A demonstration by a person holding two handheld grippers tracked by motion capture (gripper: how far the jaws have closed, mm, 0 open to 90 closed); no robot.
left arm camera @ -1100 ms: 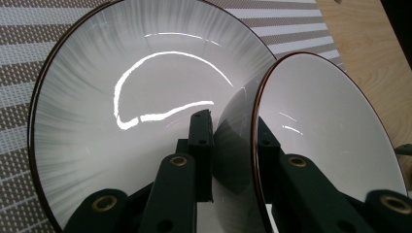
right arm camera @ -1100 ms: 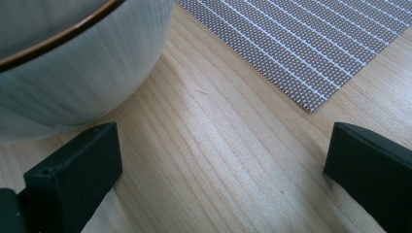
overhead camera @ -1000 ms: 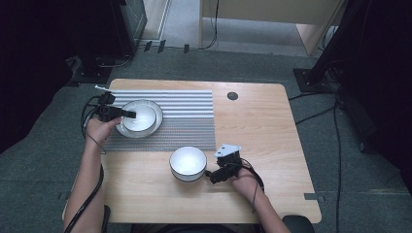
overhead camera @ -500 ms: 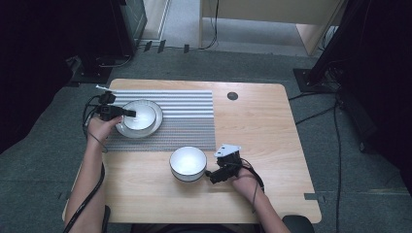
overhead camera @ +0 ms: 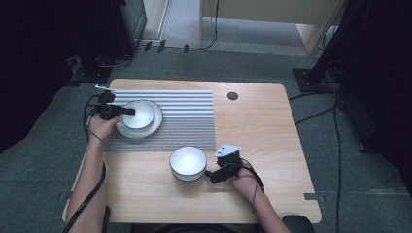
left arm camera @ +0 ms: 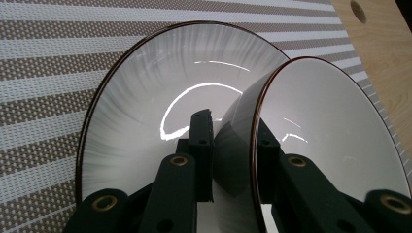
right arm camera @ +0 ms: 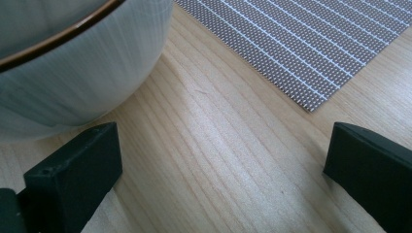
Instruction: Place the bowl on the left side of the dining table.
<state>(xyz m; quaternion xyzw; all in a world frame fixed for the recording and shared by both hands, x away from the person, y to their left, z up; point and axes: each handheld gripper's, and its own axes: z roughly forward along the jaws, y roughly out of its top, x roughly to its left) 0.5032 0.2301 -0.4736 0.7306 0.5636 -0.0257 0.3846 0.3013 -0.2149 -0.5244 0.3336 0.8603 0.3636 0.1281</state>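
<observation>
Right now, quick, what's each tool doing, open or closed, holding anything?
Left tool: closed on the small bowl's rim.
Right tool: open, holding nothing.

Small bowl (overhead camera: 139, 114) on plate (overhead camera: 127, 129) on mat (overhead camera: 187, 116), table left; second bowl (overhead camera: 187, 163) nearer, centre.

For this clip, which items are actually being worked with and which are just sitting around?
In play:
- small bowl, its rim pinched by the left claw
- plate under that bowl
- larger bowl beside the open right claw

Just there:
- striped mat
- table, with its round hole
</observation>
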